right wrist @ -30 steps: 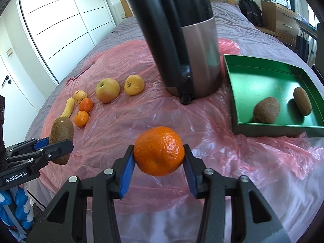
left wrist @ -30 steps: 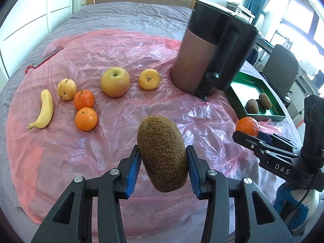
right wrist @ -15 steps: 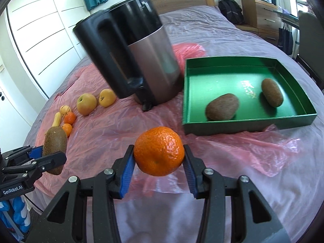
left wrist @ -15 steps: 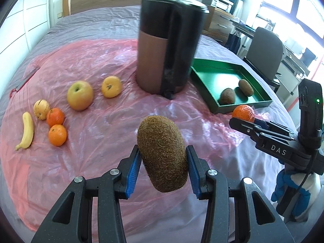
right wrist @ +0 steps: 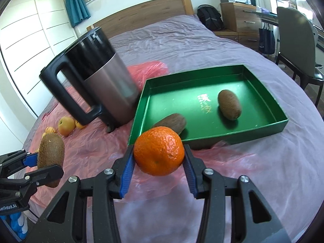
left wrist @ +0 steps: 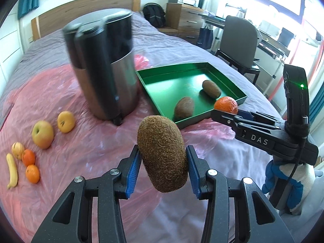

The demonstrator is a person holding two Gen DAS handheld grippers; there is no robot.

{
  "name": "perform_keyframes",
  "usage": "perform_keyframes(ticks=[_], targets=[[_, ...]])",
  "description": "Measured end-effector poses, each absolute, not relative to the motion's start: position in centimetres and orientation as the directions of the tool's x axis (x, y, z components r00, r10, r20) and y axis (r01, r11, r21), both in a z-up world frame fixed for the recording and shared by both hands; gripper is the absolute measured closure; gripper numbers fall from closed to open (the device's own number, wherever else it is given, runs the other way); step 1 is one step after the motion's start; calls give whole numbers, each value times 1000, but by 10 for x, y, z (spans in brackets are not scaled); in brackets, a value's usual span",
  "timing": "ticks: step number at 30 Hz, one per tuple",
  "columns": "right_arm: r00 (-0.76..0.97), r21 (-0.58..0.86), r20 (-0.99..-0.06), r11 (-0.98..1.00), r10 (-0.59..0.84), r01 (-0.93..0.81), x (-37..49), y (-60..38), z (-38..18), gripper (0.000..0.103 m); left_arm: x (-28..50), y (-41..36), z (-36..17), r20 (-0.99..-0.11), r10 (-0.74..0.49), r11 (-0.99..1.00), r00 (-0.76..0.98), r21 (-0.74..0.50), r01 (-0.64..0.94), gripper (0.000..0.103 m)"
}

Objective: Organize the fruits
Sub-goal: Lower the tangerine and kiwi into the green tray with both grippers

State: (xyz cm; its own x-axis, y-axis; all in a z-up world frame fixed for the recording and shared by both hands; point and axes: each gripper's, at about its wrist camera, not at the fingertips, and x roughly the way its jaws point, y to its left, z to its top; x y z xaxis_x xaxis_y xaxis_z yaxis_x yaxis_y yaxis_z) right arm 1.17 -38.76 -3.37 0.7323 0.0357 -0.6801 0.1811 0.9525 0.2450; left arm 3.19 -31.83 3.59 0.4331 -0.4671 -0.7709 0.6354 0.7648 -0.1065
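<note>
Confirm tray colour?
Green, with faint gold characters printed on its floor. The tray shows best in the right wrist view.

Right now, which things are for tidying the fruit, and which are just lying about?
For the job: fuzzy brown kiwi in left gripper; round orange in right gripper; green tray.

Lying about: black-and-steel kettle; grey chair.

"DAS" on right gripper [left wrist: 225, 109] body; gold characters, unreadable, on green tray [right wrist: 269, 95] floor.

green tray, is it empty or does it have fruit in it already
Not empty. The green tray holds two kiwis lying apart on its floor; the rest of the floor is bare.
</note>
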Motion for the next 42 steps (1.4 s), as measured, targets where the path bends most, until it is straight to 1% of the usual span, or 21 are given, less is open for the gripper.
perform_keyframes(ticks=[10,21,26,35,39,42], targets=[[754,251,-657,941,-6,226,25,-434,-33,24,48,-380,41,-759,-496,717,422,-83,693,64],[746,270,-665,934,5,234,64,-463,-61,24,97,-434,25,-761,-469,717,448,-31,697,64],[755,267,-655,933,-10,243,77,-478,-64,24,124,-459,13,-764,-455,729,457,-24,684,64],[770,209,-635,944,-67,254,121,-515,-56,24,159,-484,-16,-788,-424,754,447,-33,656,64],[750,189,-654,937,-103,293,142,-536,-60,24,172,-492,-27,-802,-409,761,436,-35,648,64],[713,162,-690,935,-122,317,154,-546,-68,24,179,-493,-35,-813,-402,769,421,-51,637,64]])
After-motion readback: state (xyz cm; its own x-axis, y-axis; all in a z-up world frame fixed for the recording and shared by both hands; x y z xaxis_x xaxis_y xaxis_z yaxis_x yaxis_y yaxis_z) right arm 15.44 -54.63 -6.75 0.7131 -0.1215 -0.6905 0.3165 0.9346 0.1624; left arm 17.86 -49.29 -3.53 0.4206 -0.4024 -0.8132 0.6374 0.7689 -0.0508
